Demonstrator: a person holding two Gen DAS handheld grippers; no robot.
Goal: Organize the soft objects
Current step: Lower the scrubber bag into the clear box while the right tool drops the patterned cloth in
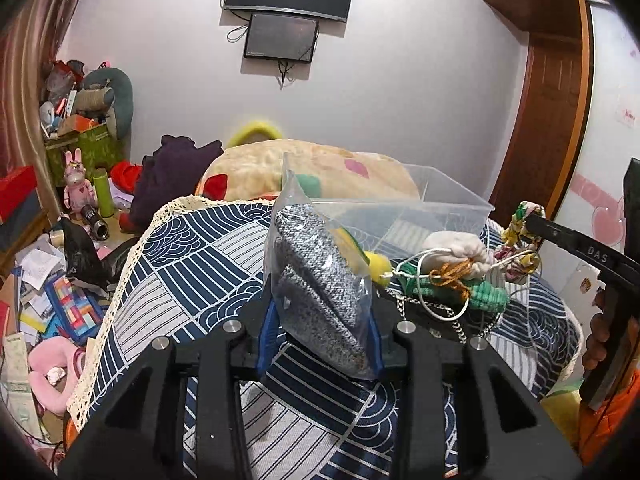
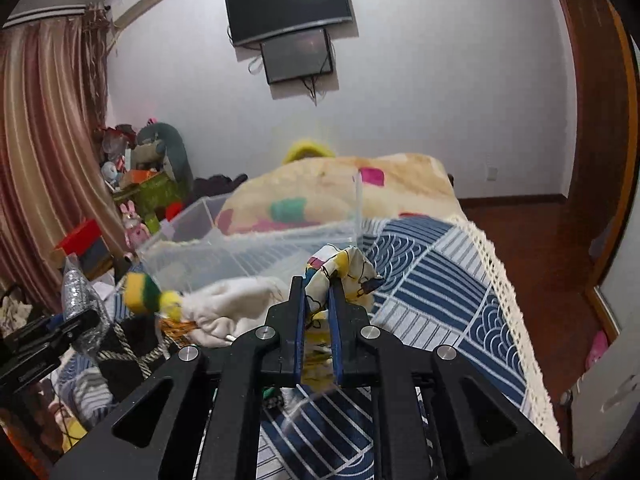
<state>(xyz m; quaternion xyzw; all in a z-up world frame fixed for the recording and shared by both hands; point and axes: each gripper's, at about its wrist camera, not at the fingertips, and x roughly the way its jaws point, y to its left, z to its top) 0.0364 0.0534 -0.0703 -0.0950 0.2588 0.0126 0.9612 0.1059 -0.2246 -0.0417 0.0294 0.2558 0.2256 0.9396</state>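
On the bed, wrist views: items as listed.

Left gripper (image 1: pixel 320 334): jaws pinching a clear plastic bag (image 1: pixel 320 280), held tilted above the bedspread (image 1: pixel 200 256).
Bag contents: grey knitted fabric, speckled, folded thick; bag top stands open and empty.
Right gripper (image 2: pixel 319 320): jaws pressed on a patterned cloth (image 2: pixel 340 270), white and yellow with dark cartoon outlines, bunched and crumpled above the fingertips.
Bin (image 1: pixel 448 204): clear plastic box on the bed, just behind both grippers; nothing in it that shows clearly.
Loose pile: white pouch (image 1: pixel 460 248) with white cord, orange string, green knitted piece (image 1: pixel 484 292), yellow pompom (image 1: pixel 380 266), metal chain; lying together in front of the bin.
Bedspread: navy and white wave pattern, cream lace edge.
Behind: floral quilt (image 2: pixel 320 192), possibly over a pillow.
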